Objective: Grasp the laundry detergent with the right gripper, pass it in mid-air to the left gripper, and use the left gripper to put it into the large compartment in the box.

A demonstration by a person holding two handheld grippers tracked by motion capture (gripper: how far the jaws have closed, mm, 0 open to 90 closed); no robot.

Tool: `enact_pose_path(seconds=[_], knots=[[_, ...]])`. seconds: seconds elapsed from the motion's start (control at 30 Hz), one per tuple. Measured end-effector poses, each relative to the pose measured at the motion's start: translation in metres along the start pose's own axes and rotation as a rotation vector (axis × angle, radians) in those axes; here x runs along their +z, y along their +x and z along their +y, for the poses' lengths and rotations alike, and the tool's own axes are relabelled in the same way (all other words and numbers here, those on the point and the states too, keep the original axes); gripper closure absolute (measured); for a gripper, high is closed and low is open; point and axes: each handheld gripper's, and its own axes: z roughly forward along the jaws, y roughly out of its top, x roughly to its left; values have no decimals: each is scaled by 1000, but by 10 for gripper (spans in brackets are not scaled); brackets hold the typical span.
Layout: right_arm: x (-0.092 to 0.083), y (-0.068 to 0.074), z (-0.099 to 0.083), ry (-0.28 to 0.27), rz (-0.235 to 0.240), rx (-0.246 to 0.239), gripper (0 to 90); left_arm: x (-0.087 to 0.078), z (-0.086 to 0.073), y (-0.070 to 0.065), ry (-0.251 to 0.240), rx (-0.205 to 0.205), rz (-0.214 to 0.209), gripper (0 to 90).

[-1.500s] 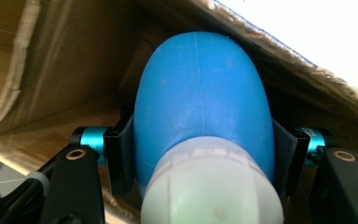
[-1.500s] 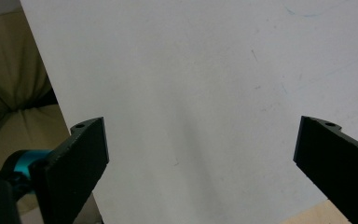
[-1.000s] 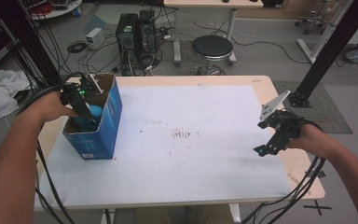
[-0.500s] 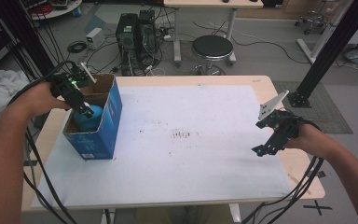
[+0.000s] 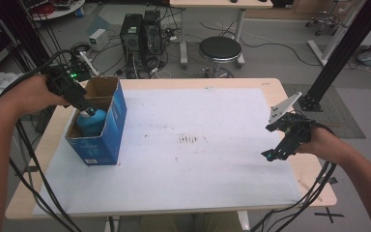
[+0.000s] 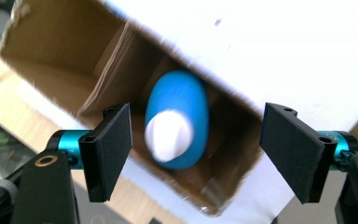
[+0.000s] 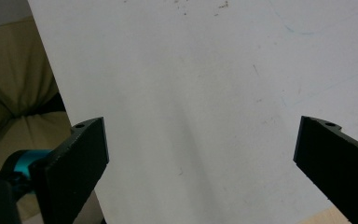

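A blue bottle with a white cap stands inside an open blue cardboard box at the table's left side. My left gripper hovers just above the box opening, over the bottle. Its jaws have just been opening. In the left gripper view the bottle lies below the gap between the two pads, and neither pad touches it. My right gripper is held low over the right side of the white table sheet. Its jaws stand wide apart with nothing between them.
The box's brown flaps stand up at its far end. A wooden table edge shows beyond the sheet on the right. Behind the table are a black stool, computer towers and a black frame post.
The left gripper has risen out of the box and drawn back to the left, leaving the bottle standing inside. The right gripper has kept still.
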Motion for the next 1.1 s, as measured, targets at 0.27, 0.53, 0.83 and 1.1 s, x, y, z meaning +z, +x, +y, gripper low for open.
enact_pose_path(seconds=[0.27,0.53,0.83,1.1], knots=[[-2,4,2,-7,-10,1,21,-7,23,-25,-33,65,-15,253],[-4,7,3,-15,-14,-9,21,5,54,-53,-76,161,-87,253],[-4,9,6,-22,-19,-10,21,21,82,-79,-115,252,-133,154],[-3,11,8,-20,-19,-12,21,35,92,-94,-96,323,-151,145]])
